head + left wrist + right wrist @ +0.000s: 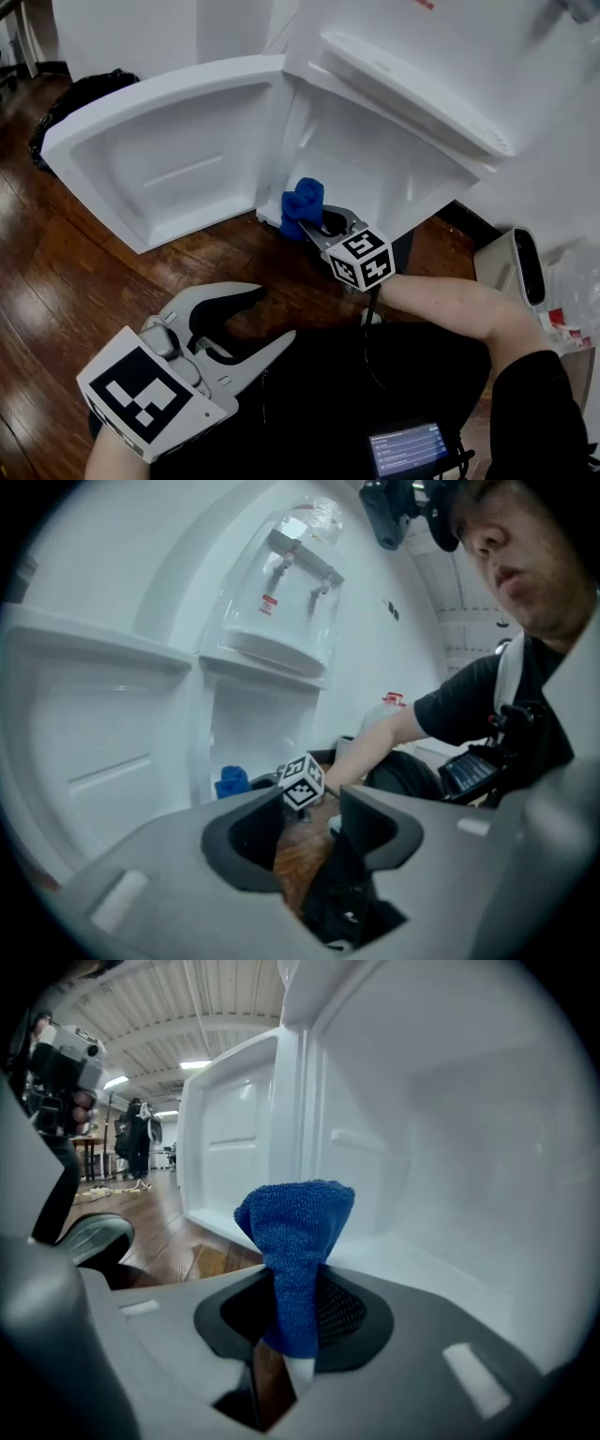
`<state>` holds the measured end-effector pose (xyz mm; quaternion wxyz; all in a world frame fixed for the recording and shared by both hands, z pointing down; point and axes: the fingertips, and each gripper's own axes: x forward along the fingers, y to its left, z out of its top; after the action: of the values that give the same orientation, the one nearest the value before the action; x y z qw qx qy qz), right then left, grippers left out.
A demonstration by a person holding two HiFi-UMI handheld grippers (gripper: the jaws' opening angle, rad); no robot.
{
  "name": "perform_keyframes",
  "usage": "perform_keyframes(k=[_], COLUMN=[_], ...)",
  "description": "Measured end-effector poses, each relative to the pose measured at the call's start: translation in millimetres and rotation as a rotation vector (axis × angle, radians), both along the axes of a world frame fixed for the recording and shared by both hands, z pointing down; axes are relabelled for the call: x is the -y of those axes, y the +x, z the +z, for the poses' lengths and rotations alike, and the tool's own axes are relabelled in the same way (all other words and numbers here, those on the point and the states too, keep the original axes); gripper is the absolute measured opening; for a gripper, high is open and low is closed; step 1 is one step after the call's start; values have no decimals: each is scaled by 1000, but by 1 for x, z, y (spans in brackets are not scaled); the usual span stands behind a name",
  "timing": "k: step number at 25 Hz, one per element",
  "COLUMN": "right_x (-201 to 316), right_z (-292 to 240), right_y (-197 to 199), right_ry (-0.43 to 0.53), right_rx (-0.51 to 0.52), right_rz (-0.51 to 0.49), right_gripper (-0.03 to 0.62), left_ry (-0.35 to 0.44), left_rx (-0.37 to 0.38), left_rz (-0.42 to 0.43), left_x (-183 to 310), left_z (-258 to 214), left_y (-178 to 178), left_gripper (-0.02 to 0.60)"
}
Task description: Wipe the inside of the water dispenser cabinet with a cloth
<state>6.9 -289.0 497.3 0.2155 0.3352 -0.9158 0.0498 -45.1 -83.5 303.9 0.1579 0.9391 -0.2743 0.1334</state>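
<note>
**A:** What did the head view show?

**B:** The white cabinet (375,159) stood open, its door (169,159) swung out to the cabinet's left over the dark wood floor (56,272). The right gripper (302,223) reached to the cabinet's lower front edge, near the hinge side, with the blue cloth (302,202) bunched at its tip. Its marker cube (361,258) sat just outside the opening.

**A:** And the other one?

**B:** The left gripper (272,317) hung well clear of the cabinet, out in front of the door, with its jaws part open.

**A:** Did the left gripper view agree?

**B:** Yes. The left gripper (309,832) had its jaws moderately apart, and only floor showed between them; it held nothing. Past them the cloth (232,782) sat low at the cabinet's (253,724) opening, with the cube (303,782) just beside it and a bare forearm (375,742) leading away. The taps (300,569) sat high above the cabinet.

**A:** What about the right gripper view?

**B:** The right gripper (295,1321) was clamped on the cloth (295,1232). Both pads pressed its lower part, so the jaws stood narrowly apart, and the rest rose from them in a rounded tuft. The cabinet's (450,1147) white inner wall filled the space behind and to the right, and the door (234,1138) stood to the left. Whether the cloth touched the cabinet floor, I couldn't tell.
</note>
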Motion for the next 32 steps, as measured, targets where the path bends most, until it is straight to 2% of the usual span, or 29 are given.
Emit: perform_keyframes(k=[3, 7, 9, 12, 16, 20, 24, 27, 29, 32], right_x=[-19, -54, -64, -66, -60, -56, -55, -56, -57, -60], right_z=[2, 7, 9, 8, 4, -18, -89, -148, -179, -204], right_y=[52, 112, 138, 164, 177, 179, 181, 187, 193, 196], right_ry=[-33, -81, -106, -142, -155, -123, -34, 64, 109, 119], right_rx=[-62, -114, -92, 6, 112, 176, 278, 299, 297, 319], right_rz=[-48, -152, -141, -56, 15, 28, 29, 58, 108, 236], right_gripper=[100, 100, 100, 100, 100, 98, 98, 98, 98, 98], left_ry=[-23, -64, -92, -118, -127, -134, -122, -104, -89, -68], left_rx=[28, 104, 137, 158, 148, 176, 184, 191, 186, 179], left_rz=[-16, -14, -14, -27, -47, -72, -68, -53, -43, -36], left_x=[4, 9, 11, 15, 21, 24, 22, 18, 15, 10], left_z=[11, 34, 46, 56, 71, 78, 75, 71, 67, 59], left_y=[-4, -6, -7, -6, -9, -16, -16, -12, -10, -8], left_gripper=[190, 190, 190, 190, 190, 190, 190, 190, 190, 190])
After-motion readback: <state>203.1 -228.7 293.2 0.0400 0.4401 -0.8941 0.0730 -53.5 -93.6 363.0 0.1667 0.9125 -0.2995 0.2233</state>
